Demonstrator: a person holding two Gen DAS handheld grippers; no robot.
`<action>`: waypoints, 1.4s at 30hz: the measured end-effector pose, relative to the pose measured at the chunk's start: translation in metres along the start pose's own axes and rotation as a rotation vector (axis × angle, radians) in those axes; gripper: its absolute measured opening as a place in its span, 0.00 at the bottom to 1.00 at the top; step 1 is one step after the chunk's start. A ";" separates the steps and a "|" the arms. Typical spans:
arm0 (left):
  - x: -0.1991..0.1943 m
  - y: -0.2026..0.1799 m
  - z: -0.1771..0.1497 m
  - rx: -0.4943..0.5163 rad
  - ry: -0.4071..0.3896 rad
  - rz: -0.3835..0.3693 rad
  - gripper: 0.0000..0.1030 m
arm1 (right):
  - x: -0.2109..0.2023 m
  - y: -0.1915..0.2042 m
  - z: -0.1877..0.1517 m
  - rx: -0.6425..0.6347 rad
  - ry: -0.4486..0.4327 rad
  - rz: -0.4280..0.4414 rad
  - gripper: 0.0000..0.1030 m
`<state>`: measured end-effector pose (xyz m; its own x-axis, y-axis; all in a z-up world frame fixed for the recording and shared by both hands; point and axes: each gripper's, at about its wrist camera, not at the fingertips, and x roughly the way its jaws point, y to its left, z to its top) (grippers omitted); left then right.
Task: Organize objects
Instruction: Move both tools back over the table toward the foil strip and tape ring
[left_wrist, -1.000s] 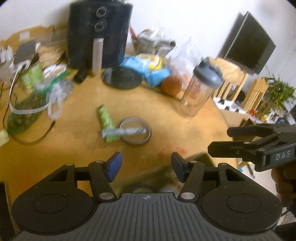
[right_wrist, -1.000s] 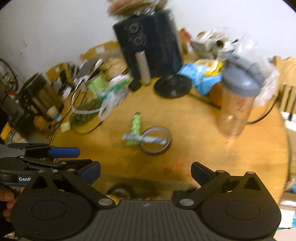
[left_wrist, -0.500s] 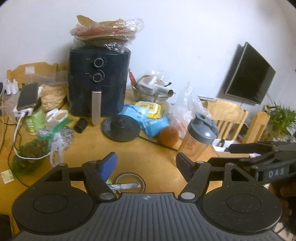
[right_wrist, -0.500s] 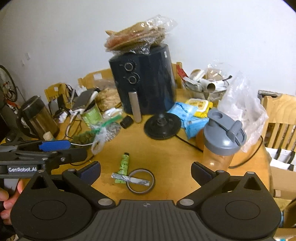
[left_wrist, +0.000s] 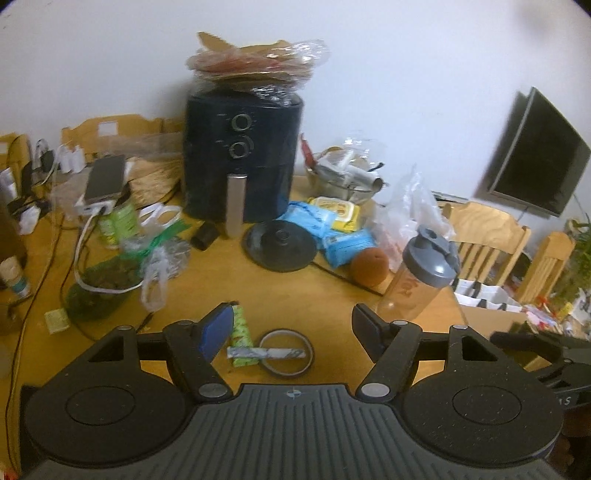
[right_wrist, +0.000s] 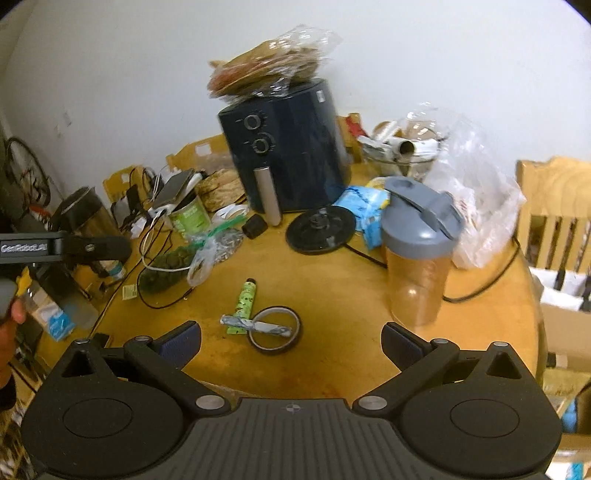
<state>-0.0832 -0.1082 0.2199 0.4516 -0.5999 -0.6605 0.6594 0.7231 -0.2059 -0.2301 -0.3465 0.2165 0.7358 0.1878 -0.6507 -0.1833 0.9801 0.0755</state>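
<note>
A green tube (right_wrist: 244, 301) lies on the round wooden table (right_wrist: 332, 288), its crimped silver end across a tape ring (right_wrist: 275, 330). Both show in the left wrist view, tube (left_wrist: 241, 326) and ring (left_wrist: 286, 352). A clear shaker bottle (right_wrist: 419, 251) with a grey lid stands to the right; it also shows in the left wrist view (left_wrist: 417, 284). My left gripper (left_wrist: 293, 328) is open and empty, just short of the tube. My right gripper (right_wrist: 290, 341) is open and empty near the front table edge.
A black air fryer (right_wrist: 288, 155) with wrapped flatbreads on top stands at the back. A black round lid (right_wrist: 320, 229), blue packets (left_wrist: 345, 240), a brown fruit (left_wrist: 369, 265), plastic bags (right_wrist: 476, 192), cables and a green can (right_wrist: 190, 218) crowd the back and left. Chairs (left_wrist: 487, 240) stand right.
Both grippers tilted up from looking down at the table, then levelled; the right one moved closer to the tube and ring. Both stayed open and empty.
</note>
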 end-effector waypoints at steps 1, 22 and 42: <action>-0.003 0.002 -0.002 -0.007 0.001 0.005 0.68 | -0.001 -0.003 -0.003 0.002 0.000 0.006 1.00; 0.030 0.032 -0.039 0.069 0.116 -0.050 0.72 | 0.052 -0.003 -0.009 -0.089 0.071 -0.063 1.00; 0.054 0.055 -0.055 0.112 0.216 -0.154 0.72 | 0.098 0.026 0.001 -0.152 0.164 0.037 1.00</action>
<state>-0.0558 -0.0821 0.1329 0.2110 -0.6041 -0.7685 0.7780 0.5797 -0.2422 -0.1618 -0.3025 0.1554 0.6132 0.1985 -0.7646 -0.3136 0.9496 -0.0050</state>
